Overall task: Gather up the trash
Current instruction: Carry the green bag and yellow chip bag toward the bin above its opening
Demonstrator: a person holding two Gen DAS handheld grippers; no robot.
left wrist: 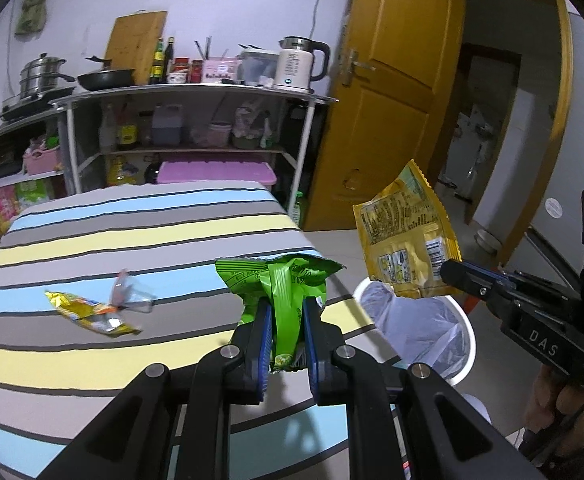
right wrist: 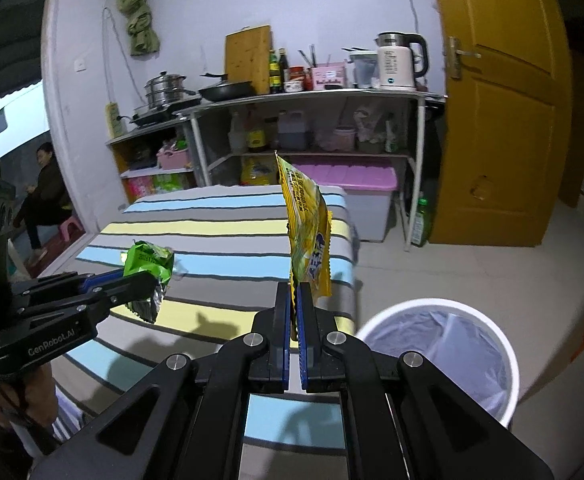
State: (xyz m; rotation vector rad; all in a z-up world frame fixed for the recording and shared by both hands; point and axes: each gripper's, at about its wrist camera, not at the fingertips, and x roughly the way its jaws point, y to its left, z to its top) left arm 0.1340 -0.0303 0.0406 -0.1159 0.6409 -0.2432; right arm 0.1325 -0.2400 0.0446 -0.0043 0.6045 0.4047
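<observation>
1. The left gripper (left wrist: 286,312) has its jaws clamped on a crumpled green wrapper (left wrist: 280,280), held above the striped table (left wrist: 112,236).
2. The right gripper (right wrist: 294,304) has its jaws pinched on a yellow packet (right wrist: 306,232).
3. A lined white bin (right wrist: 444,344) stands beside the table.
4. 2 more wrappers (left wrist: 96,308) lie on the table.

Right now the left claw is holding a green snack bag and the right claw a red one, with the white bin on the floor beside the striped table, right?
Not quite. The right claw grips a yellow snack bag, not a red one; the right wrist view shows it. The left claw does hold the green snack bag, and the white bin stands beside the striped table.
</observation>
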